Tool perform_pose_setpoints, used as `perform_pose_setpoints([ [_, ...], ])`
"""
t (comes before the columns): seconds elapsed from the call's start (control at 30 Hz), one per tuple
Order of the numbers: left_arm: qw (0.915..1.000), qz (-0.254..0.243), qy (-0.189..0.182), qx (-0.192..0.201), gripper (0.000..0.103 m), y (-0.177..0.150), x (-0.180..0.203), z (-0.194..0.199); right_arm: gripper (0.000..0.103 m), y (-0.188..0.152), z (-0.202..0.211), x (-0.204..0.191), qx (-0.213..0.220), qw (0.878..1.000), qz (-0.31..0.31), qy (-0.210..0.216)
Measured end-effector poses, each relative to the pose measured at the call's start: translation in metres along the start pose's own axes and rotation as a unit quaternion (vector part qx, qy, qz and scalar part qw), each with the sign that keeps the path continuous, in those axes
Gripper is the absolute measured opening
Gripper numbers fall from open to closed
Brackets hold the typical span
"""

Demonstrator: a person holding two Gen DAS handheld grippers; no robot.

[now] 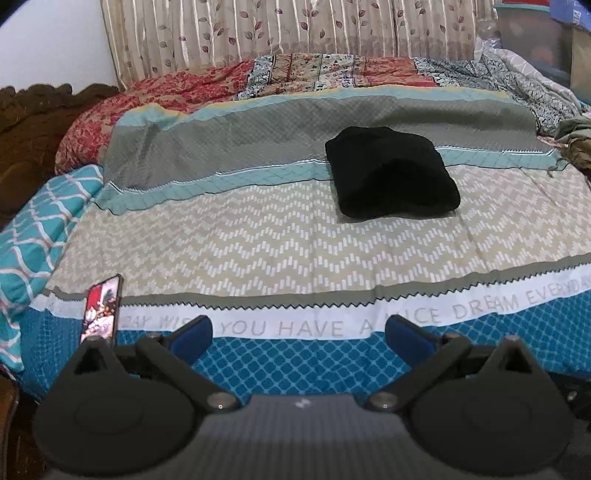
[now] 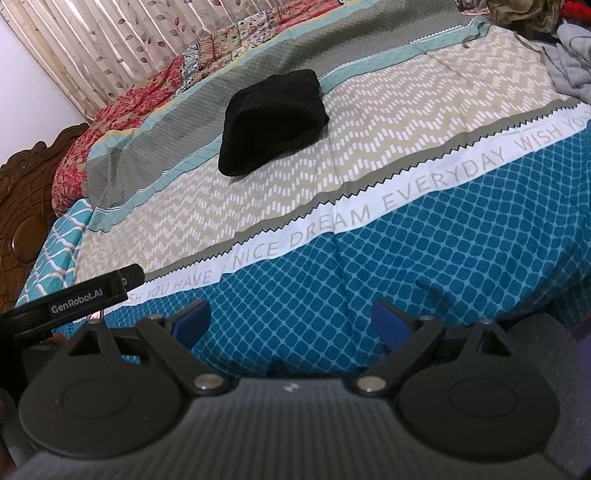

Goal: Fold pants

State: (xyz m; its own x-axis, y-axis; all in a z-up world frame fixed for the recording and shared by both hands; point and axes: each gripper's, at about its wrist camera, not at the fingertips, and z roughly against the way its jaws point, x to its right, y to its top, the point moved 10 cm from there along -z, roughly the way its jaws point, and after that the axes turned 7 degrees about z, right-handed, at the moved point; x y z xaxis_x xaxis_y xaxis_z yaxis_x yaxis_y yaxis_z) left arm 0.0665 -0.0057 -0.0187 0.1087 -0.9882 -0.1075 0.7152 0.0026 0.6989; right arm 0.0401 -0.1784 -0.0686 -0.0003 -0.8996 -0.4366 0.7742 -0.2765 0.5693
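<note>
Black pants (image 1: 391, 173) lie folded into a compact bundle on the patterned bed sheet (image 1: 258, 236), far from both grippers; they also show in the right wrist view (image 2: 271, 123). My left gripper (image 1: 299, 334) is open and empty, held over the bed's near blue edge. My right gripper (image 2: 291, 319) is open and empty, over the blue part of the sheet (image 2: 406, 258). The left gripper's body (image 2: 85, 299) shows at the left of the right wrist view.
A phone (image 1: 101, 310) with a lit screen lies at the near left of the bed. A quilt (image 1: 166, 88) and curtain (image 1: 295, 29) are behind. A wooden headboard (image 2: 22, 206) is at left. Loose clothes (image 2: 569, 62) are heaped at the far right.
</note>
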Motion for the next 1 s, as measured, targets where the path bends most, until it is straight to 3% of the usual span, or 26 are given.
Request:
perform_pose_setpoints([
  [0.43, 0.9996, -0.021, 0.02, 0.003, 0.103, -0.002, -0.001, -0.003, 0.095, -0.004, -0.002, 0.005, -0.01, 1.0, -0.018, -0.003],
  [0.8, 0.9987, -0.034, 0.029, -0.025, 0.103, -0.008, 0.001, -0.006, 0.095, -0.004, -0.003, 0.007, -0.011, 1.0, -0.02, -0.003],
  [1.0, 0.9984, -0.028, 0.006, -0.049, 0.103, -0.013, 0.006, -0.008, 0.095, -0.005, -0.004, 0.007, -0.011, 1.0, -0.02, -0.004],
])
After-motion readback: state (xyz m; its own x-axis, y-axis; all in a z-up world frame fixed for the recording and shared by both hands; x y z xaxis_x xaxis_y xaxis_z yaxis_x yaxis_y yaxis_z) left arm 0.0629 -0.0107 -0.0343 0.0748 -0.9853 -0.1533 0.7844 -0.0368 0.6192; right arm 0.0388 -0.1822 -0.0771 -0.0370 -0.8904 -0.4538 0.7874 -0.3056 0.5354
